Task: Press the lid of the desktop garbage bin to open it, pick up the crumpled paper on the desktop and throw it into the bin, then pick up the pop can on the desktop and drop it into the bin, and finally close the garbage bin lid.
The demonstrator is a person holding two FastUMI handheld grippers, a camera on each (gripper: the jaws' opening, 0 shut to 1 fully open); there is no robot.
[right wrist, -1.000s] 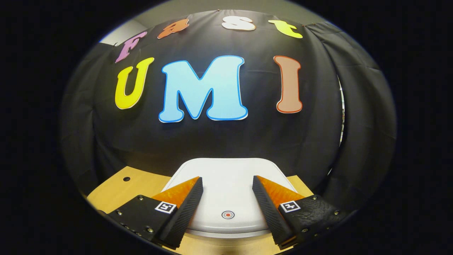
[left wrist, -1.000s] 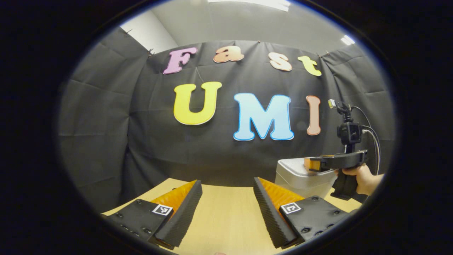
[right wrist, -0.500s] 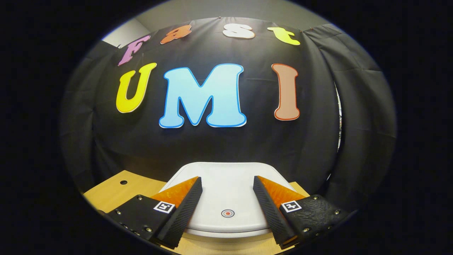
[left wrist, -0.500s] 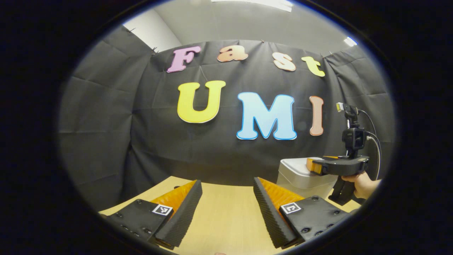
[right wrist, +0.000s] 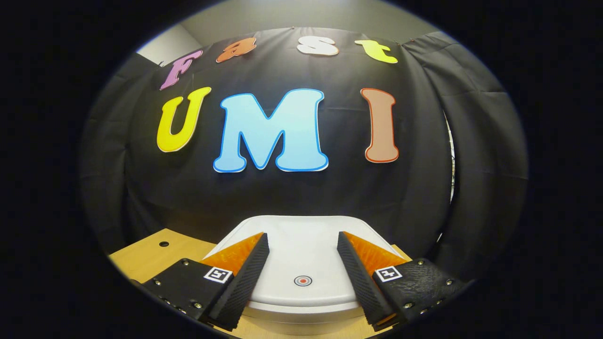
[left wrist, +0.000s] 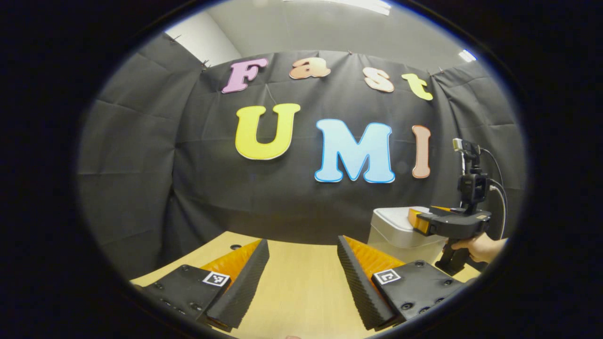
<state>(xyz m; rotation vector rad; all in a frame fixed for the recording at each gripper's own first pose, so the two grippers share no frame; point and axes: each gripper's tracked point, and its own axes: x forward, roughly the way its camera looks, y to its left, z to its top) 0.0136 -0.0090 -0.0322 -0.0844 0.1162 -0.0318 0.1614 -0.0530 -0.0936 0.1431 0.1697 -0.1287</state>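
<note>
The white desktop bin stands right under my right gripper, its lid down and flat. A small round red-ringed button sits near the lid's front edge, between my right fingers, which stand open just above the lid. In the left gripper view the bin is at the far right of the wooden table. The right gripper reaches over its top there, held by a hand. My left gripper hovers open over bare table with nothing between its fingers.
The light wooden table runs back to the black cloth wall. It has a small round hole left of the bin, also seen as a hole near my left finger. A cable loops from the right gripper's camera mount.
The right gripper has sunk a little toward the lid and drifted slightly right in the left gripper view. The lid has stayed down. My left gripper has barely moved.
</note>
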